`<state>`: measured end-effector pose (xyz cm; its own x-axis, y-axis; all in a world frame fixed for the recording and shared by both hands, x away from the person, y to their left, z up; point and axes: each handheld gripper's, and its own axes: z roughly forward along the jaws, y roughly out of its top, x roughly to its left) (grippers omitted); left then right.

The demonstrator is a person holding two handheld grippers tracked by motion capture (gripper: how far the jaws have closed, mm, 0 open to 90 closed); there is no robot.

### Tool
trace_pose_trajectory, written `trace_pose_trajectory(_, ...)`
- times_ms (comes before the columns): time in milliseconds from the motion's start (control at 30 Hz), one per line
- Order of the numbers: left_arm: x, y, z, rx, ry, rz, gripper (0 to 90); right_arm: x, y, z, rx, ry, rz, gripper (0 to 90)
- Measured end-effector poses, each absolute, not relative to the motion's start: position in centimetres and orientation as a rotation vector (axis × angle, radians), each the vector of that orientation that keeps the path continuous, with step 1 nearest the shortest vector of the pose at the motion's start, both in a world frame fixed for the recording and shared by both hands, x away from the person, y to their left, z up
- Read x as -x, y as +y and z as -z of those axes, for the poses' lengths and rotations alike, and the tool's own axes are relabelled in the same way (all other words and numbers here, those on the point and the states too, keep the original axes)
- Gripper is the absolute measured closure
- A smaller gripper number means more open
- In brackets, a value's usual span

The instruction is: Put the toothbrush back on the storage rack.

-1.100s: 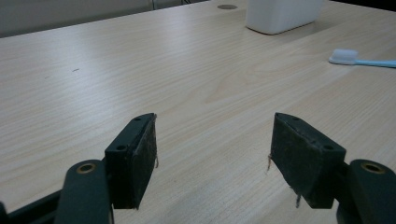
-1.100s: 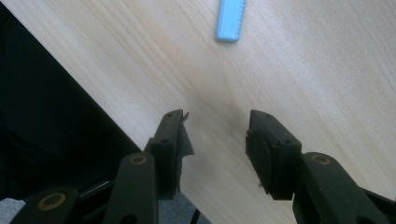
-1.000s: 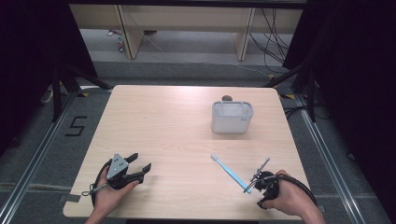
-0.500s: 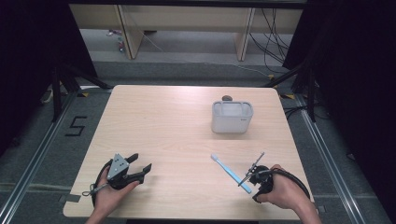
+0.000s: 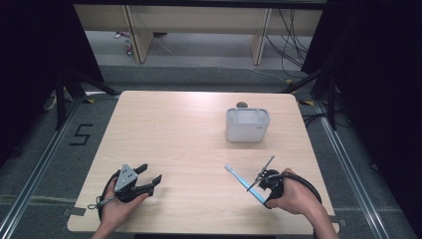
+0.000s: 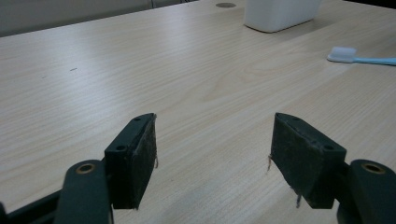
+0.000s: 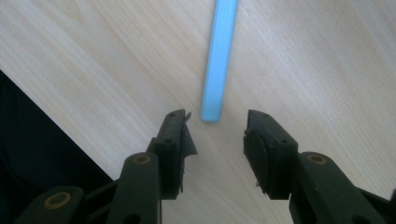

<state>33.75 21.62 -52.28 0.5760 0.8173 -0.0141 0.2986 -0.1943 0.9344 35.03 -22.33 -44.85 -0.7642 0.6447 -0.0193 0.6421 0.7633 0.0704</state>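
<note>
A light blue toothbrush (image 5: 243,179) with a white head lies slantwise on the wooden table (image 5: 189,134), near its front right. My right gripper (image 5: 264,192) hovers over the handle's near end, pointing down. In the right gripper view the blue handle (image 7: 218,60) ends just inside the tips of my right gripper (image 7: 217,135). Its jaws have just been closing, and the pads stand clear of the handle on both sides. My left gripper (image 5: 149,180) rests open at the front left, with nothing between its jaws (image 6: 212,140). The brush head (image 6: 343,53) lies far to its right.
A white rectangular container (image 5: 247,124) stands at the back right of the table, also seen from the left gripper (image 6: 280,14). A small dark hole (image 5: 242,104) sits behind it. The table's front edge (image 7: 42,107) runs close beside the right gripper.
My right hand has moved left, bringing its gripper over the near end of the toothbrush handle. The left hand and the toothbrush have stayed where they were.
</note>
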Motion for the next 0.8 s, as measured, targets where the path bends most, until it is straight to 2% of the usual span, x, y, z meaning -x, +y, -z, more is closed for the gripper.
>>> trace_pose_trajectory(800,-33.7,21.6,52.3,-1.759,0.922,-0.614,30.6,-37.8,-19.4,44.8,-1.088,2.908,-0.056,64.5)
